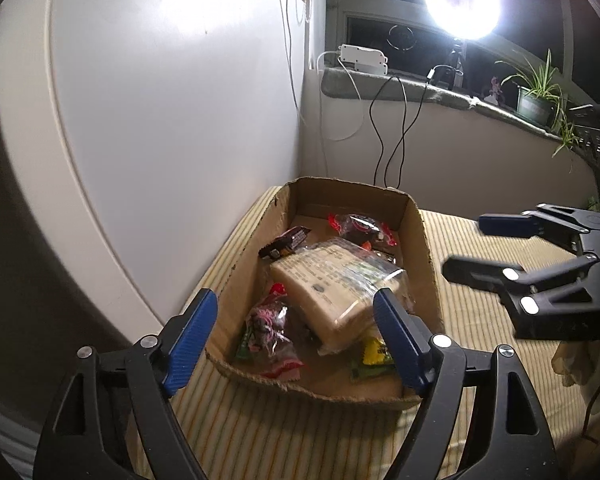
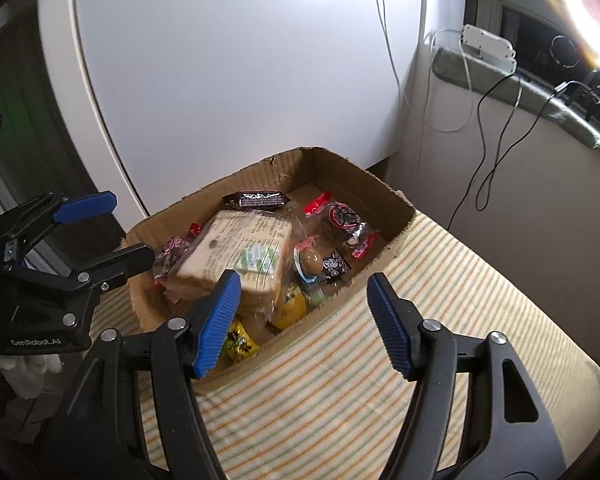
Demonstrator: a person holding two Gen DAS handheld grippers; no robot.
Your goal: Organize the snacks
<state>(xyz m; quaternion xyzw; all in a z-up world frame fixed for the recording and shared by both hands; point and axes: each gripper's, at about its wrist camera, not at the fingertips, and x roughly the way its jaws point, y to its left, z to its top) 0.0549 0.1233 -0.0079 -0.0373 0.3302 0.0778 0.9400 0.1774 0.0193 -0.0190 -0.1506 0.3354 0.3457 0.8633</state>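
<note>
Left gripper (image 1: 296, 340), right gripper (image 2: 300, 320) wide apart, empty; sandwich pack (image 1: 340, 288) hides snacks in box (image 1: 428, 264).

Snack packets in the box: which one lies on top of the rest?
The big clear-wrapped sliced bread pack: pale, printed with text, it rests tilted across the smaller colourful packets in the cardboard box.

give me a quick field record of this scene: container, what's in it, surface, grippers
container: cardboard box, open top
contents: wrapped sandwich on top of the pile, dark candy bar by the far wall, yellow packet near the front, other small snack packs
surface: striped cloth
left hand-held gripper: open, nothing held, over the near end of the box
right hand-held gripper: open, nothing held
background: white panel, windowsill with a plant
</note>
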